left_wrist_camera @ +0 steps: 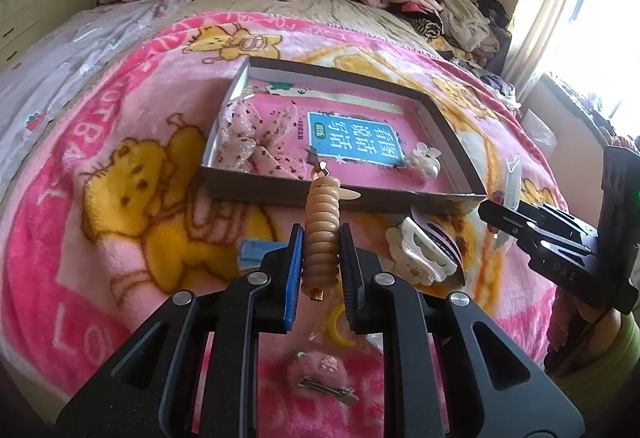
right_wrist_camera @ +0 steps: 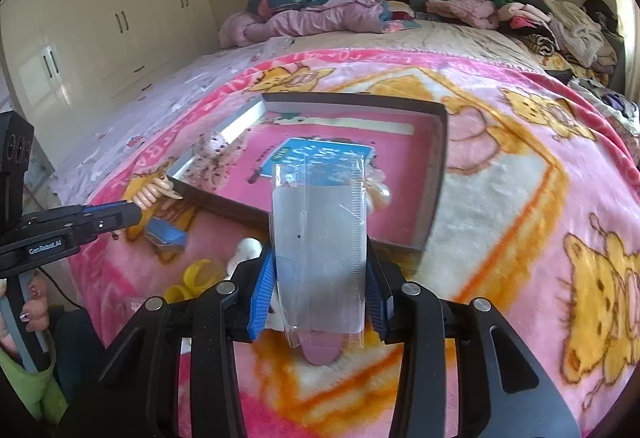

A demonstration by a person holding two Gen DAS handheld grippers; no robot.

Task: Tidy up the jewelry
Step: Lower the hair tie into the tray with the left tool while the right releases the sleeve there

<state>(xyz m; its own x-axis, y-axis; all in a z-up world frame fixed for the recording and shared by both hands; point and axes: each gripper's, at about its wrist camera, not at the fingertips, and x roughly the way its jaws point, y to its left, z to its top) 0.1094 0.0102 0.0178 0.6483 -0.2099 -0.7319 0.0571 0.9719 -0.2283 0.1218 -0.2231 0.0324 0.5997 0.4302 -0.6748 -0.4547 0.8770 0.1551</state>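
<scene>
Left wrist view shows the left gripper [left_wrist_camera: 320, 258] squeezing a tan coiled hair tie [left_wrist_camera: 322, 234] between its blue pads, just in front of the shallow box [left_wrist_camera: 344, 194]. I think it is held up high so it can go over the box wall and drop inside. A pink dotted bow [left_wrist_camera: 256, 138] and a small white flower clip [left_wrist_camera: 426, 158] already lie in the box, so the box looks like the home for these things. The right gripper [right_wrist_camera: 320, 270] pinches a clear plastic packet [right_wrist_camera: 320, 238], also just in front of the box. A white claw clip [left_wrist_camera: 420, 254] and a yellow ring [left_wrist_camera: 340, 326] wait on the pink blanket [left_wrist_camera: 120, 238] near the box.
</scene>
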